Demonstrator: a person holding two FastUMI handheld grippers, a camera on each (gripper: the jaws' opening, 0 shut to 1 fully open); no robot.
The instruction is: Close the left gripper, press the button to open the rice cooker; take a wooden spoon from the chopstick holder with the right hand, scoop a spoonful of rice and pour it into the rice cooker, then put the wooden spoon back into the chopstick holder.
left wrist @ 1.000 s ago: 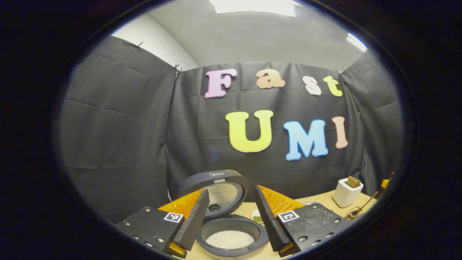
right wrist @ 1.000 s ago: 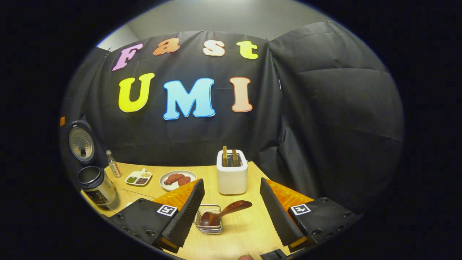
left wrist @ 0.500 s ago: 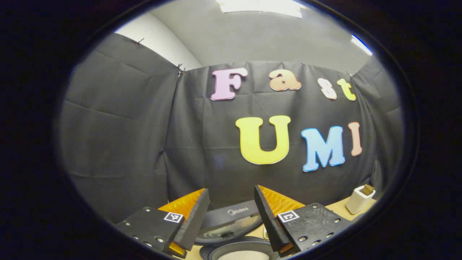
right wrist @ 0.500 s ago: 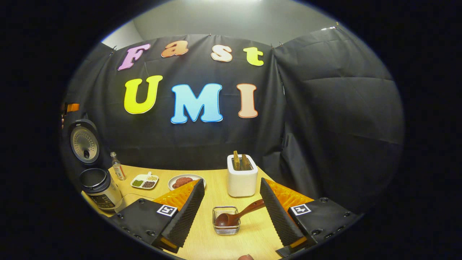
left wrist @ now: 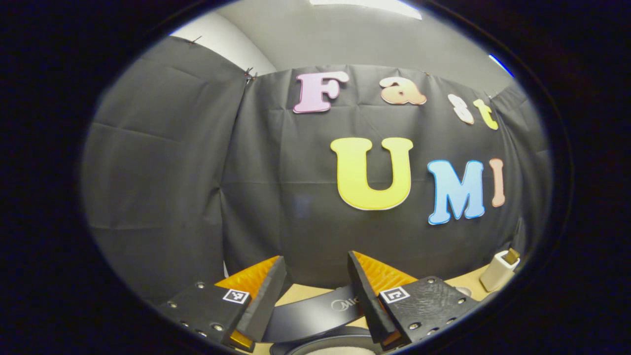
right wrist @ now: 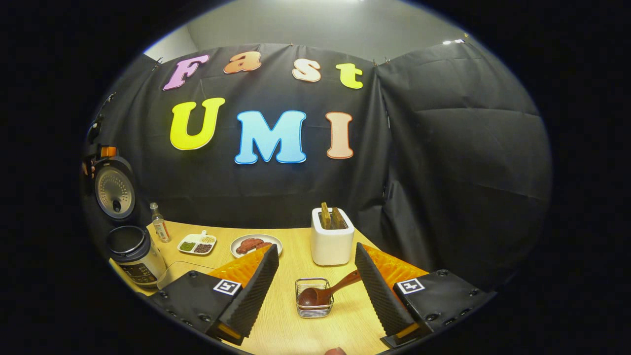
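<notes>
My left gripper (left wrist: pixel 315 261) is open and hangs just above the dark raised lid (left wrist: pixel 315 313) of the rice cooker, touching nothing. In the right gripper view the rice cooker (right wrist: pixel 132 252) stands at the far left with its lid (right wrist: pixel 114 190) up, and the left gripper (right wrist: pixel 101 151) shows small above that lid. My right gripper (right wrist: pixel 316 249) is open, with nothing between its fingers. Beyond them, the wire chopstick holder (right wrist: pixel 314 305) stands on the table. The wooden spoon (right wrist: pixel 325 292) rests in it, bowl down, handle slanting up to the right.
A white toaster (right wrist: pixel 333 237) with two slices stands behind the holder, and also appears as the toaster (left wrist: pixel 498 271) at the right edge. A plate of sausages (right wrist: pixel 255 245), a divided dish (right wrist: pixel 197 244) and a small bottle (right wrist: pixel 158 229) stand on the wooden table (right wrist: pixel 296 276).
The left gripper rose and tilted up, so the open cooker sank to the bottom of its view. The right gripper shifted, so the holder with the spoon now lies centred between its fingers.
</notes>
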